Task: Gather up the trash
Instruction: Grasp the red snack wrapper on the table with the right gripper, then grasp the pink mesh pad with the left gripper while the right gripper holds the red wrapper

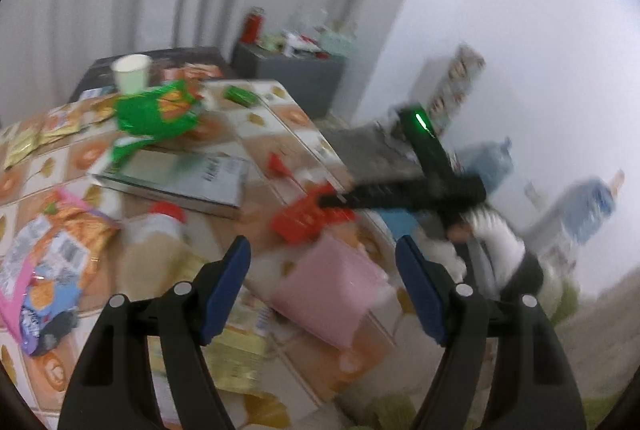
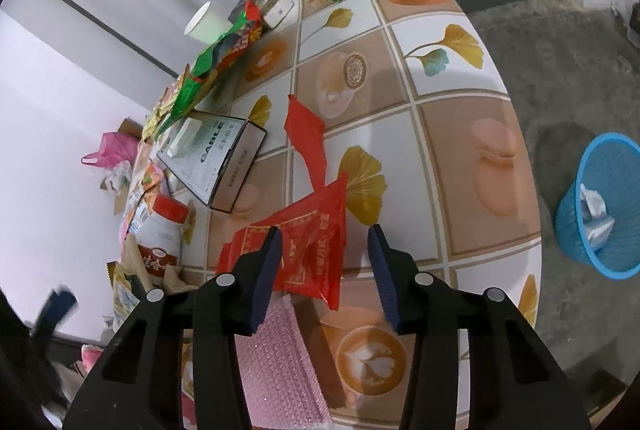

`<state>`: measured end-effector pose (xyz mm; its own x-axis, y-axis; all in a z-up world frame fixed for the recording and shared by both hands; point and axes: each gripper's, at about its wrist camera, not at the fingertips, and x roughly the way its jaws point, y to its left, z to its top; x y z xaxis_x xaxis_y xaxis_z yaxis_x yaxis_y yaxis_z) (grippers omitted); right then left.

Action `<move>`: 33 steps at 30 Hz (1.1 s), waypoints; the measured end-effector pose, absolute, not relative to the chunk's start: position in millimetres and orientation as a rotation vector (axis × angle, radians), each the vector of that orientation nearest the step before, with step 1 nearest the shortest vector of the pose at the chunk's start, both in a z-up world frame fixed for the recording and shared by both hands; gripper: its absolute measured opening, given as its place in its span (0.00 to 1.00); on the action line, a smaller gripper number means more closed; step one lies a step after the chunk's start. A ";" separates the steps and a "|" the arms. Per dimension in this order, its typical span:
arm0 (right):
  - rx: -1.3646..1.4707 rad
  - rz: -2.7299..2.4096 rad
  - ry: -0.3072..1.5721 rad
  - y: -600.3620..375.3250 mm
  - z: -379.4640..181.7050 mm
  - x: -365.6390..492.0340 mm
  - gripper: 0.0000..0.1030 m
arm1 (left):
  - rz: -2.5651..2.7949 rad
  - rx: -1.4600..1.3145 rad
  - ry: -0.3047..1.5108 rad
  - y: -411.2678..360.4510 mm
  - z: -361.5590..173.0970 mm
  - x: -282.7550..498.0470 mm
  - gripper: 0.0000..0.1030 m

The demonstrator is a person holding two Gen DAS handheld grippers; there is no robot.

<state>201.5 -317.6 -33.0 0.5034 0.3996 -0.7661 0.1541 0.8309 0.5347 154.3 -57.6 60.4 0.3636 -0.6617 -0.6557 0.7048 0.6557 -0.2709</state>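
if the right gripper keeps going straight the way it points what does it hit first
Most likely the red wrapper lying on the table; it sits right between the right gripper fingers, though depth is hard to judge.

Left wrist view is motion-blurred throughout: print on the book (image 1: 188, 182) unreadable, shelf clutter (image 1: 304, 40) indistinct. Pink bubble mailer (image 2: 280, 362) is partly hidden behind the gripper finger (image 2: 264, 278) (lower end cut off). Blue basket (image 2: 600, 206) is clipped at the frame's edge.

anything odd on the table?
Yes: litter all over the table. A torn red wrapper lies crumpled between the right tongs, a green snack bag sprawls open, and the bottle lies on its side.
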 end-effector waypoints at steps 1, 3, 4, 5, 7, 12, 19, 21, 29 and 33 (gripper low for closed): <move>0.599 0.161 1.050 -317.4 -33.6 201.8 0.35 | -0.889 0.088 0.826 -66.5 54.3 149.7 0.73; 0.599 0.162 1.057 -316.6 -35.2 204.1 0.31 | -0.915 0.138 0.848 -83.1 41.2 140.4 0.75; 0.599 0.163 1.059 -316.1 -35.6 204.9 0.29 | -0.927 0.157 0.857 -90.7 35.0 136.5 0.76; 0.602 0.166 1.062 -315.7 -36.7 206.1 0.27 | -0.938 0.182 0.865 -99.4 27.4 132.5 0.77; 0.609 0.165 1.070 -316.2 -39.0 208.0 0.20 | -0.938 0.226 0.859 -110.5 15.6 128.4 0.77; 0.621 0.171 1.070 -316.5 -40.6 207.7 0.17 | -0.878 0.394 0.836 -131.1 -9.4 122.9 0.79; 0.653 0.187 1.068 -320.2 -43.1 206.5 0.16 | -0.856 0.598 0.774 -153.4 -29.8 116.6 0.87; 0.653 0.190 1.066 -320.4 -43.0 206.0 0.16 | -0.844 0.608 0.782 -157.8 -34.4 120.1 0.87; 0.677 0.214 1.061 -324.6 -46.3 204.2 0.15 | -0.793 0.613 0.773 -164.2 -39.5 131.2 0.91; 0.693 0.226 1.058 -326.2 -47.4 203.7 0.14 | -0.766 0.633 0.768 -168.5 -41.8 136.1 0.91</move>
